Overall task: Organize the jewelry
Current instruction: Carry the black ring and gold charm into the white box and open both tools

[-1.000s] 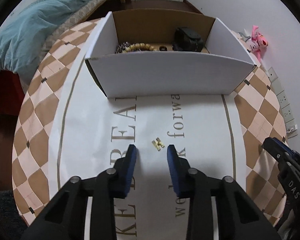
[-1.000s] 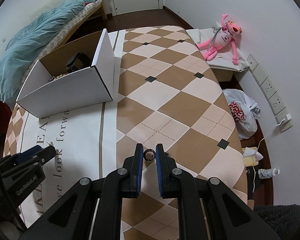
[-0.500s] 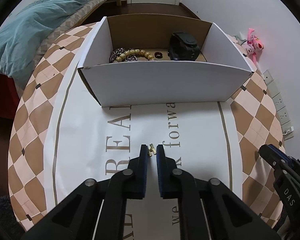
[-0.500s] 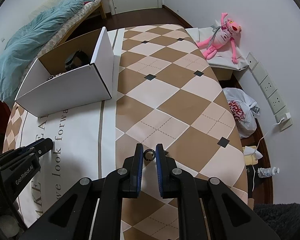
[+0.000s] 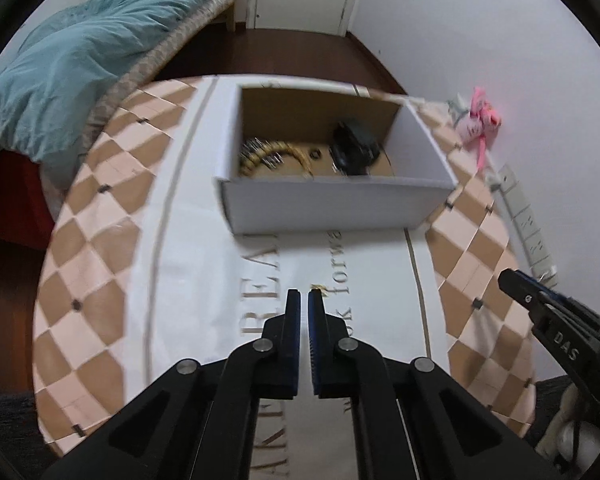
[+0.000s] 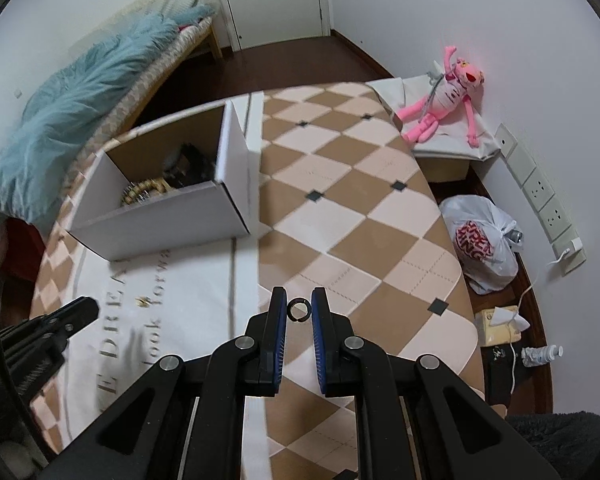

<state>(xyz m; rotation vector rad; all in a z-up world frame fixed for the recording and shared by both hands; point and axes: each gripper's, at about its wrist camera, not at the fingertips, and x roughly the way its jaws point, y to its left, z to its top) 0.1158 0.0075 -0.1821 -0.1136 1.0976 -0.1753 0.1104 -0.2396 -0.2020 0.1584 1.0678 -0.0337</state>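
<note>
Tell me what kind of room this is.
Most likely a bedroom in a home: a bed with a teal blanket runs along the wall, a pink plush toy sits nearby, and a door opens at the far end.

White box (image 5: 332, 208) — tan-and-pink checkered table (image 6: 340, 184) — teal blanket (image 5: 60, 60)

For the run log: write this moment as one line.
left gripper shut, empty | gold charm on paper | right gripper shut on ring

Box (image 5: 332, 206) sits ahead of my left claw (image 5: 304, 294) on the sheet (image 5: 204, 280); beads (image 5: 260, 156) lie inside. Small charm (image 6: 142, 301) lies left of my right claw (image 6: 299, 300), ring (image 6: 299, 311) between its tips.
</note>
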